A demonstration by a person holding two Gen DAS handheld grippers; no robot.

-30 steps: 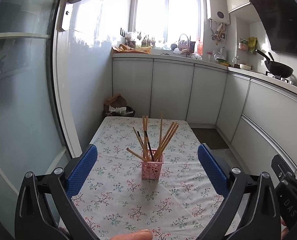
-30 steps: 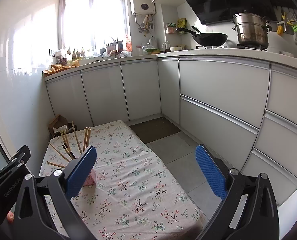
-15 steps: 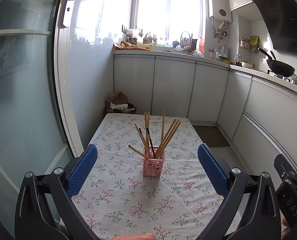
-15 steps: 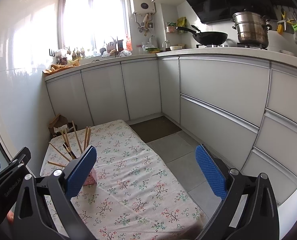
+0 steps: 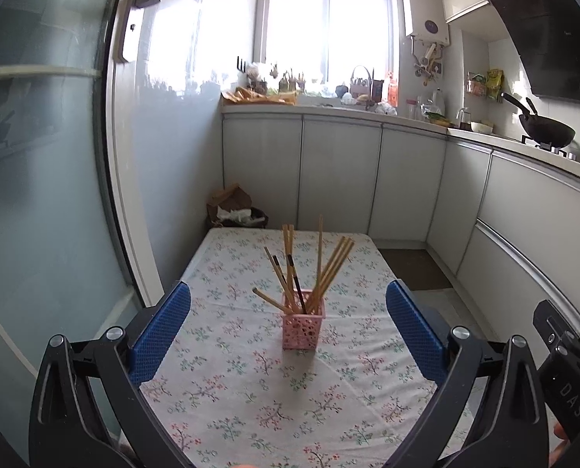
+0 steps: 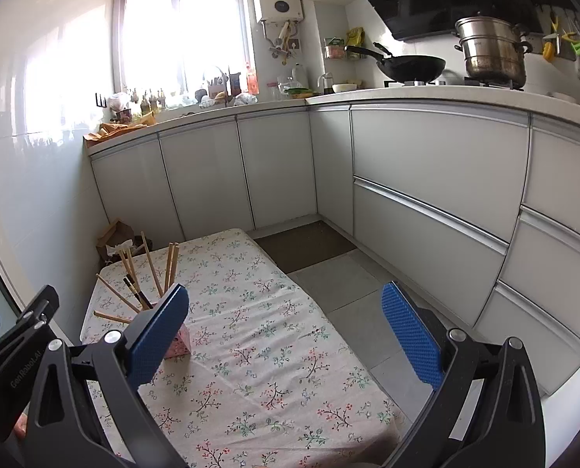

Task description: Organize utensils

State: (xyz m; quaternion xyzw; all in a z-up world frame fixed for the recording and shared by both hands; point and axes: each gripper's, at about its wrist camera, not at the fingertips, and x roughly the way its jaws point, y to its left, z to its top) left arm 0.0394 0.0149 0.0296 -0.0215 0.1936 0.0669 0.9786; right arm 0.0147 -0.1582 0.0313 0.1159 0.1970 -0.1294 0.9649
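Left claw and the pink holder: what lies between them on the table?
Only bare floral cloth, as the left wrist view shows; the open left claw is apart from the holder.

One pink holder [image 5: 303,329] stands on one floral table [image 5: 227,386], bristling with roughly ten chopsticks [image 5: 330,269], while one wok [image 6: 410,67] and one steamer pot [image 6: 492,52] sit far right.

left wrist: faces window, above table [image 5: 227,390] | right wrist: angled toward stove | shared: table
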